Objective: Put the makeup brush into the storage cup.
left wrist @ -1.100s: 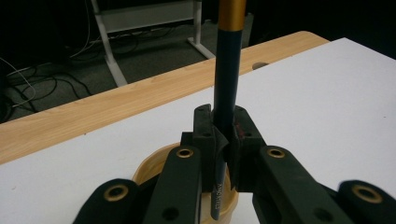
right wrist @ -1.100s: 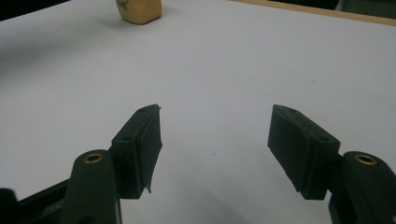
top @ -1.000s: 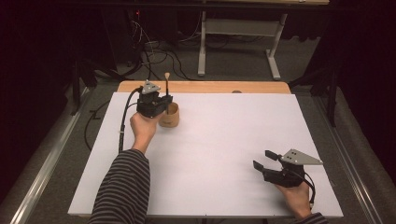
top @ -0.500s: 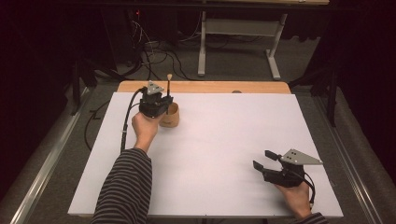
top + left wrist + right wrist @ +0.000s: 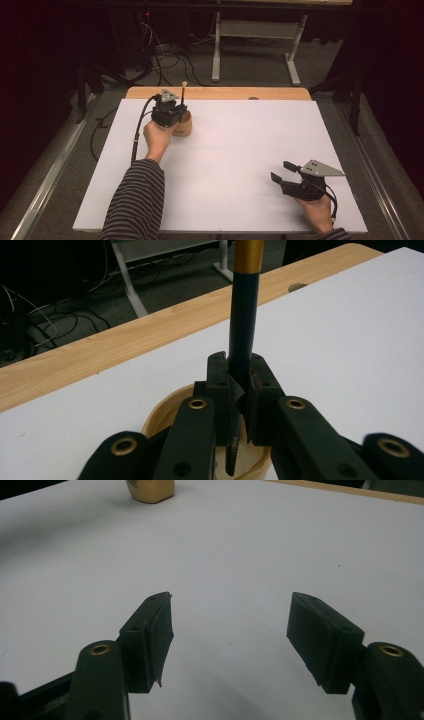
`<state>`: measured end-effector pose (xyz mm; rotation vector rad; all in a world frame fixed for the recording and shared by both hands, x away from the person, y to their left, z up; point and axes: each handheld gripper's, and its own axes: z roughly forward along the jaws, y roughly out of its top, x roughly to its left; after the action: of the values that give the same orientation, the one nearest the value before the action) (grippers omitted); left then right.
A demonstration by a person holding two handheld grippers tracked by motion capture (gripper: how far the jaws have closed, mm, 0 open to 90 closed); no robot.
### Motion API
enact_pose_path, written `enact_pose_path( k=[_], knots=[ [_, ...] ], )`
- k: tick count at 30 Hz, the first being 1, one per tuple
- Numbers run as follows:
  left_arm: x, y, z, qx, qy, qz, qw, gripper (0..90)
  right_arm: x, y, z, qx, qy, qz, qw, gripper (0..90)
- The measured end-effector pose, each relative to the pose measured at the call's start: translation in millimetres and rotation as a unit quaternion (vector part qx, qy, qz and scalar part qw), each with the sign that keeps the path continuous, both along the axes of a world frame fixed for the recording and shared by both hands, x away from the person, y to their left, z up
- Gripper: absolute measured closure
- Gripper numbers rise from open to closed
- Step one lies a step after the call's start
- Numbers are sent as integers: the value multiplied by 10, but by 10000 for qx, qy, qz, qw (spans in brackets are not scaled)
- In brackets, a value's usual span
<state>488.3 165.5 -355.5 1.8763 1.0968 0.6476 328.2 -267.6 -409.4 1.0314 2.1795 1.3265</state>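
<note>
A dim room with cables and a metal stand on the floor surrounds a desk (image 5: 235, 165) with a white top and a wooden strip along its far edge. Near the far left corner stands a small tan cup (image 5: 183, 126). A dark, slender brush (image 5: 243, 335) with a gold band rises upright from the cup, its lower end inside the rim. The left tongs (image 5: 169, 111) are clenched on the brush handle just above the cup, held by a hand in a striped sleeve. Well apart, near the near right corner, the right tongs (image 5: 281, 171) rest low over the bare white top, jaws spread wide and holding nothing, pointing towards the cup.
</note>
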Motion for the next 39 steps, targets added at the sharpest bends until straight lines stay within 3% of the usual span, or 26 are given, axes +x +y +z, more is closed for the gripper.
enact_pose_path(
  k=[23,39],
  knots=[
    [44,22,-63,54,181,-3,9998,827,5,4,-2,-13,-12,20,10000,366],
    [-28,-14,-12,118,170,0,9998,607,5,3,0,-11,-17,18,10000,366]
  ],
)
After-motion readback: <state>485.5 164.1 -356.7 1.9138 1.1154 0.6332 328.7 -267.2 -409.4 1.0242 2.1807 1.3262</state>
